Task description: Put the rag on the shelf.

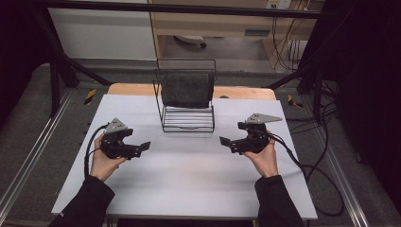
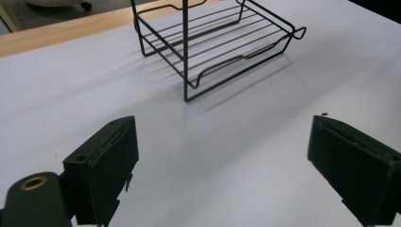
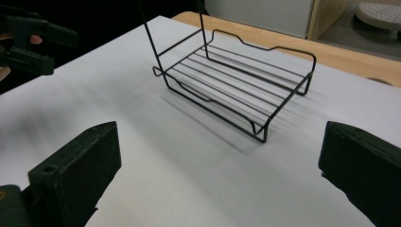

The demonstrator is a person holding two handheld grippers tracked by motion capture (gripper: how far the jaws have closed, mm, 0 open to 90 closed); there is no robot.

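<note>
With both the left gripper (image 1: 144,146) and right gripper (image 1: 224,141) standing open and empty, the draped dark cloth (image 1: 187,90) is risking sliding off the wire rack (image 1: 187,124) if tugged unevenly.

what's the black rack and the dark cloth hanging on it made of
The black wire rack looks like thin metal rod with a dark coating: slim bent bars, slight sheen. The dark grey cloth draped over its top rail looks like soft matte fabric, perhaps a towel; the weave is too blurred to tell.

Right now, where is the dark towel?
In the high view the dark towel hangs over the top bar of the black wire rack, at the far middle of the white table, beyond and between the two grippers.
</note>
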